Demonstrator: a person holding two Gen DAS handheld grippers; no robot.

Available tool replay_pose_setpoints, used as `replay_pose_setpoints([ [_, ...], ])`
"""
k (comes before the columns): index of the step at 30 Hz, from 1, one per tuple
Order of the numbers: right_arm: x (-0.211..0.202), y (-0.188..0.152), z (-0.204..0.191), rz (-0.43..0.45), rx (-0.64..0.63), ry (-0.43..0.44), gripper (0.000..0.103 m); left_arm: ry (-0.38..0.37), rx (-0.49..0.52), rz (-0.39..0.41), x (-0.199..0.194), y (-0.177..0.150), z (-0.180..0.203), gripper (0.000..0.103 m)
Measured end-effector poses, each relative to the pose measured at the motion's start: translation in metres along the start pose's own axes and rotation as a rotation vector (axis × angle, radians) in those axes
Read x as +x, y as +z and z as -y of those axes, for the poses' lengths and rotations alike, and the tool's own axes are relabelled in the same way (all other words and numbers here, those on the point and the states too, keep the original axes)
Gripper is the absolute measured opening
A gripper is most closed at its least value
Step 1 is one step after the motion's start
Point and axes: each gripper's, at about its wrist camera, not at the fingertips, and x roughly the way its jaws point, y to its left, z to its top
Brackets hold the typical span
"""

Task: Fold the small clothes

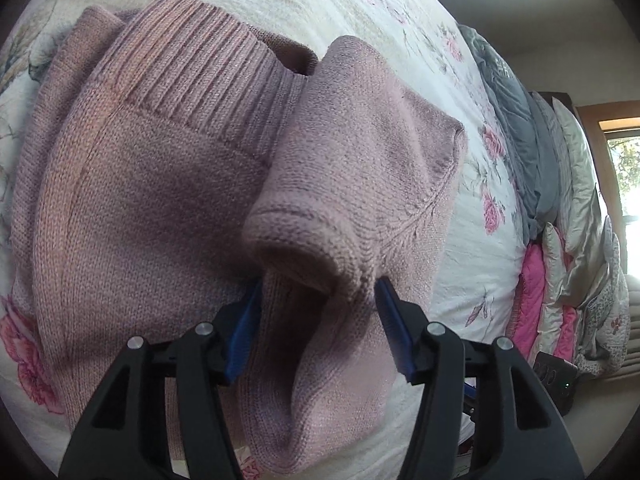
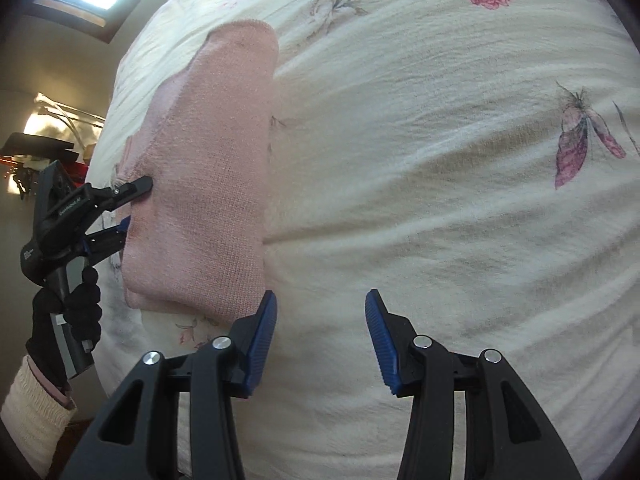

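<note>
Left hand-held gripper [image 1: 320, 304]: blue pads spread fairly wide, a fold of pink knit sweater [image 1: 160, 184] bunched between them. Fabric touches the left pad; whether the pads actually pinch it, cannot tell. Seen from the right wrist view, the same left hand-held gripper [image 2: 136, 204] has 1 finger above and 1 below the sweater's [image 2: 208, 184] edge, jaws apart. A black-gloved hand [image 2: 76, 312] grips its handle, cream knit cuff [image 2: 32, 412] at the wrist.

Right hand-held gripper [image 2: 320, 320]: jaws wide apart, nothing between them, over bare bedspread [image 2: 440, 200]. Its left pad sits just beside the sweater's near corner.

Sweater lies partly folded on the bed, ribbed hem [image 1: 208, 80] facing up, a sleeve cuff [image 1: 296, 240] doubled over the body. White bedspread [image 1: 460, 260] with pink flower print beneath.

Farther off, along the bed's far edge: grey, silver and pink pillows [image 1: 560, 208] stacked in a row.
</note>
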Motion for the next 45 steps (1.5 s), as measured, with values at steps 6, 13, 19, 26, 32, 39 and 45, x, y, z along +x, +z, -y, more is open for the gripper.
replay_pose_setpoints([
  [6,0.004,0.001,-0.008,-0.006,-0.015,0.006,0.047,0.022,0.042,0.044,-0.005,-0.002,0.011,0.018],
  [13,0.015,0.000,-0.017,-0.022,-0.021,0.026,0.047,-0.054,0.074,0.177,-0.060,-0.019,0.022,0.012],
  [19,0.022,0.002,-0.035,-0.037,-0.057,0.052,0.047,-0.058,0.075,0.303,-0.129,-0.036,0.004,0.012],
  [26,0.032,0.003,-0.073,-0.048,-0.112,0.168,0.047,0.057,-0.035,0.293,-0.139,-0.038,-0.073,0.012],
  [32,0.052,-0.002,-0.115,-0.094,-0.190,0.238,0.054,0.093,-0.108,0.221,-0.111,-0.035,-0.106,0.014],
  [39,0.086,-0.014,-0.126,-0.173,-0.181,0.206,0.051,0.138,-0.058,0.206,-0.126,-0.049,-0.090,0.040],
  [45,0.090,-0.012,-0.120,-0.175,-0.184,0.195,0.022,0.168,-0.037,0.175,-0.124,-0.082,-0.088,0.040],
])
